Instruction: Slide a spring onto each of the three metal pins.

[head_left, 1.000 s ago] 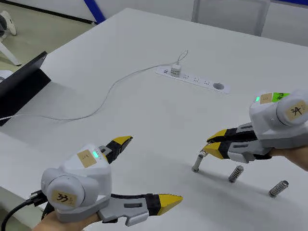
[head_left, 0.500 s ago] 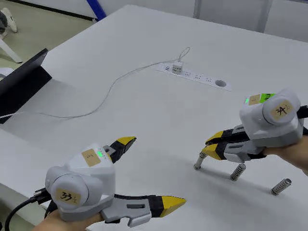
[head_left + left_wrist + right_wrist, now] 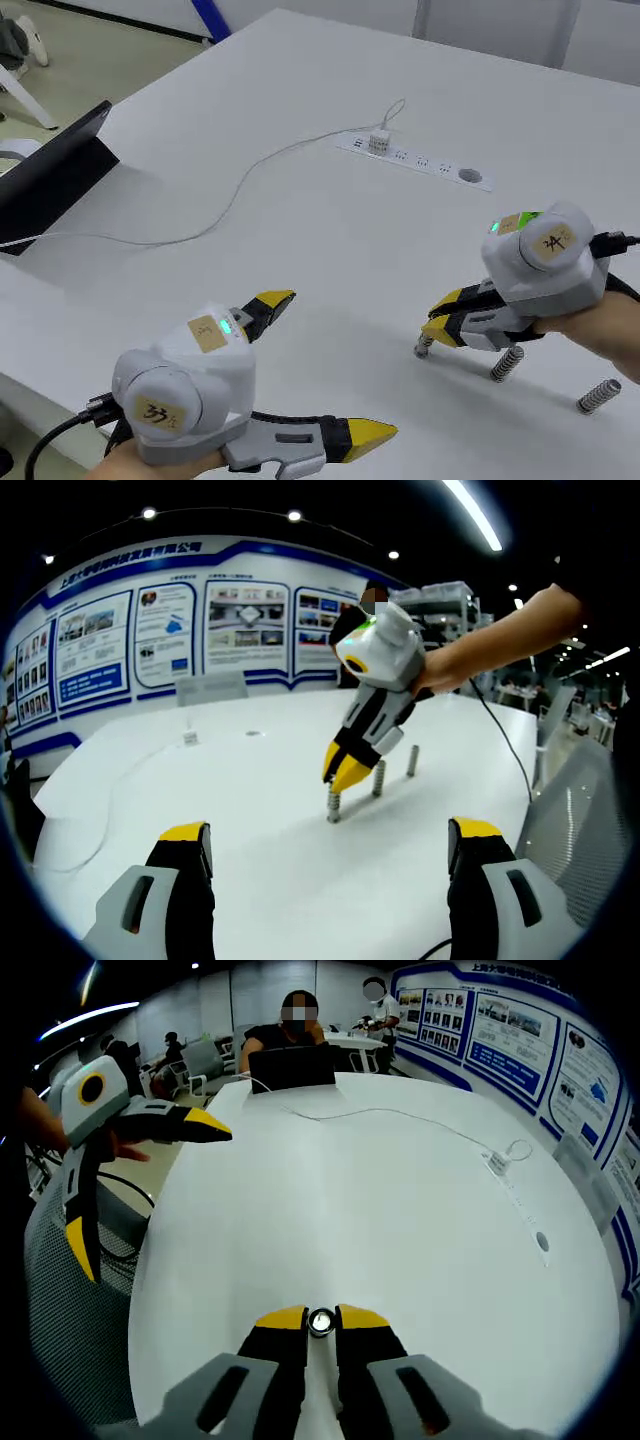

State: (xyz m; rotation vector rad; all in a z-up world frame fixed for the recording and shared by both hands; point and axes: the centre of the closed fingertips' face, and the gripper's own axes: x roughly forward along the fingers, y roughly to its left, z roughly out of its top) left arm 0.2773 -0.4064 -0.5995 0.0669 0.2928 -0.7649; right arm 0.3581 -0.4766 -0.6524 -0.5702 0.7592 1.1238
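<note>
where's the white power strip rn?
Head view, upper centre-right: the white power strip lies flat on the white table, beyond the right hand-held gripper, with a thin white cable trailing left from it.

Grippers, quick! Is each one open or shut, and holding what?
Left gripper: open, holding nothing.
Right gripper: shut on a spring.

- Three pins stand in a row at the right of the table (image 3: pixel 330 250): the leftmost pin (image 3: pixel 424 346), the middle pin (image 3: pixel 506 364), the right pin (image 3: pixel 598 396).
- The right gripper (image 3: pixel 433 318) sits over the leftmost pin.
- The left gripper (image 3: pixel 333 365) is front left, well apart.
- A power strip (image 3: pixel 415 160) lies behind.
</note>
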